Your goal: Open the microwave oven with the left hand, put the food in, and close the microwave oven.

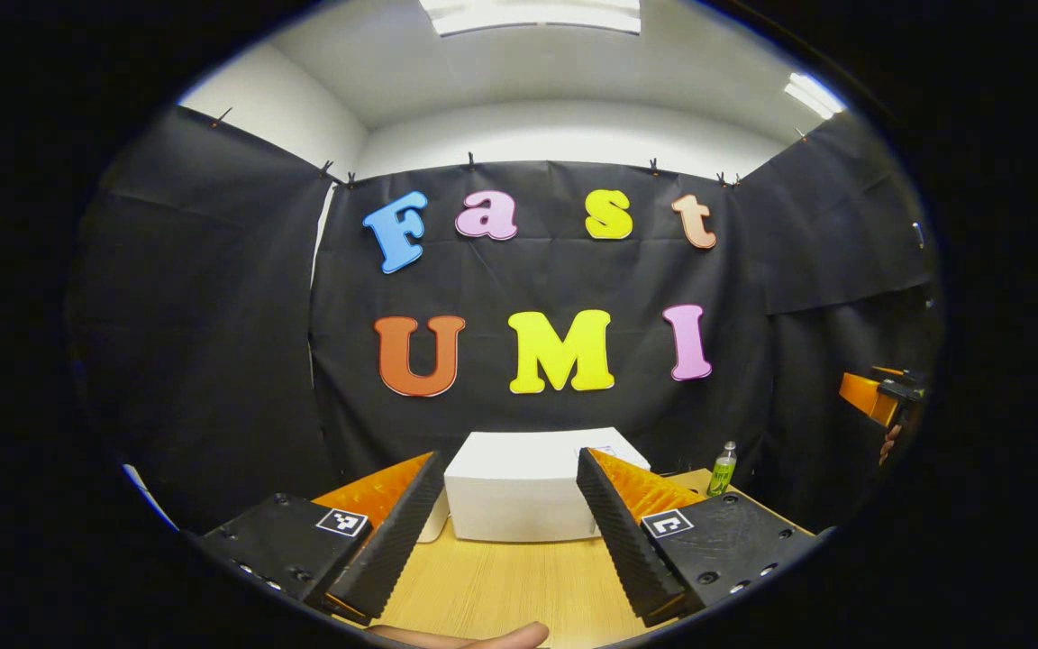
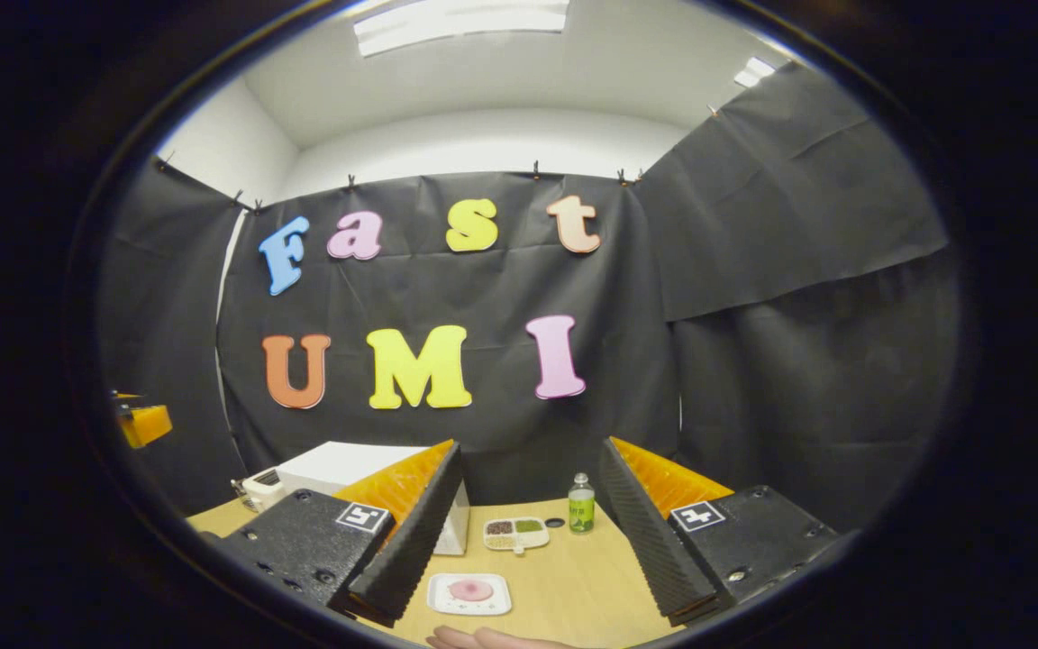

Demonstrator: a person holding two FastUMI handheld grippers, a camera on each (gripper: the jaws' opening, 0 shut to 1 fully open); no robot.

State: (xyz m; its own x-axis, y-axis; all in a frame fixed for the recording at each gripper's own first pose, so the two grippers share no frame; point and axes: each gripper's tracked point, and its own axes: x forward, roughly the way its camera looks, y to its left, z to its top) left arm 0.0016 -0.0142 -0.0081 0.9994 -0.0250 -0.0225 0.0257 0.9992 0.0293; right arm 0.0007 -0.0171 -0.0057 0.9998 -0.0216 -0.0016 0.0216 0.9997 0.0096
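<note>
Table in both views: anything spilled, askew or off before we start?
Nothing stands out. The white microwave sits square, the bottle upright, the divided snack tray and plate of pink food flat on the table. Both claws open, holding nothing.

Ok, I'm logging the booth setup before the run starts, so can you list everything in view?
microwave oven: one, white, door shut, back of table against the wall
table: one, light wood
bottle: one, clear with green label, upright, right of the microwave oven
divided tray: one, white, dark and green fillings, left of the bottle
plate: one, white, near edge, holding one round pink food
small dark round object: one, between tray and bottle; cannot identify
left gripper: open, facing the microwave oven
right gripper: open, above the plate
</note>
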